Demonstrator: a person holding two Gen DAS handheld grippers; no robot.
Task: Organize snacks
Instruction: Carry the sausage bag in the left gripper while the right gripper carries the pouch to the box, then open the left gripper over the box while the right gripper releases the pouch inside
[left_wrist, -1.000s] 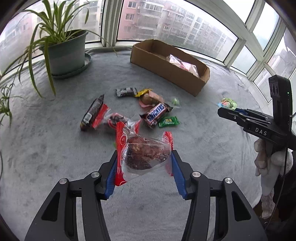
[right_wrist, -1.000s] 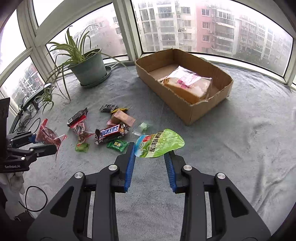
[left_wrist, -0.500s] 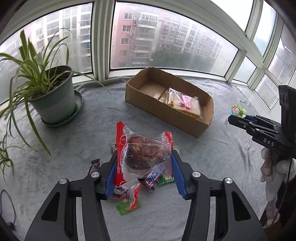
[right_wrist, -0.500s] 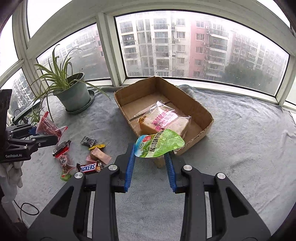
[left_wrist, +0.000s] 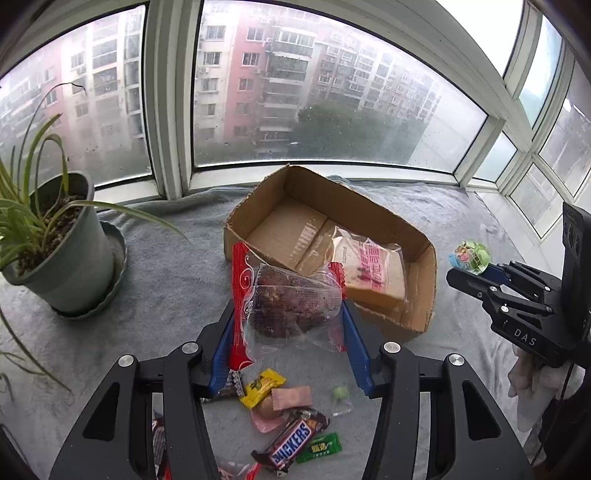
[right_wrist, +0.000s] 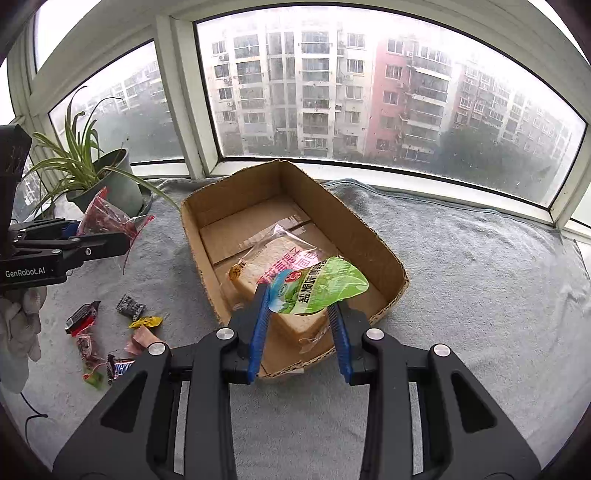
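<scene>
My left gripper (left_wrist: 288, 317) is shut on a clear and red bag of dark snack (left_wrist: 291, 302), held above the grey cloth just short of the cardboard box (left_wrist: 424, 291). My right gripper (right_wrist: 299, 306) is shut on a green snack pouch (right_wrist: 321, 284), held over the near end of the box (right_wrist: 384, 251). A wrapped bread slice (right_wrist: 266, 266) lies inside the box. Loose snacks lie on the cloth: a Snickers bar (left_wrist: 291, 441), a yellow candy (left_wrist: 264, 386) and a small green packet (left_wrist: 319, 446).
A potted spider plant (left_wrist: 59, 254) stands at the left on the grey cloth (right_wrist: 480, 295). Windows close the far side. More small wrappers (right_wrist: 83, 317) lie left of the box. The other gripper shows at each view's edge.
Both grippers have risen and moved forward toward the box with their snacks. The box is nearer in both views, and the loose snacks now lie below and behind the left gripper.
</scene>
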